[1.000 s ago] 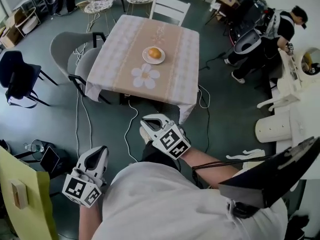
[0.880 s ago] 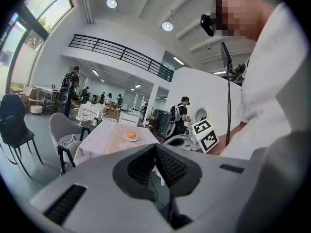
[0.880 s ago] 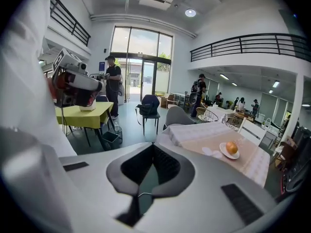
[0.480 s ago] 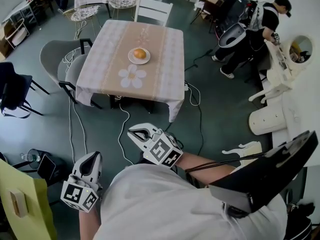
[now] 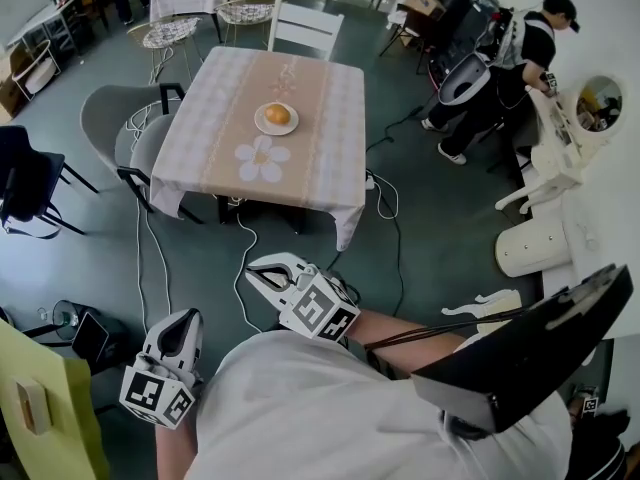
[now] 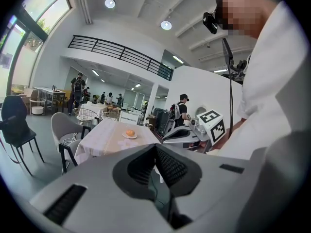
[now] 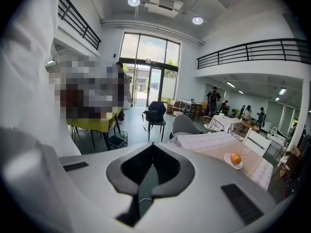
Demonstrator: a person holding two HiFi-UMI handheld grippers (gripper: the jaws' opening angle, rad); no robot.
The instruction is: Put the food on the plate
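Food (image 5: 277,114) on plate (image 5: 260,122), upper centre: small, roundish, no long axis discernible. Left gripper (image 5: 181,321) and right gripper (image 5: 258,269) both closed, empty. Torso (image 5: 330,408) blocks lower centre.

This is a large, high-ceilinged hall staged as a dining area. A balcony railing (image 7: 252,50) runs across the upper right and tall glass doors (image 7: 148,84) stand at centre. Cloth-covered tables (image 5: 330,118) and chairs (image 5: 305,30) fill the upper left. Cables (image 5: 240,263) trail over the grey floor (image 5: 450,238), and people (image 5: 530,38) work at equipment in the upper right.
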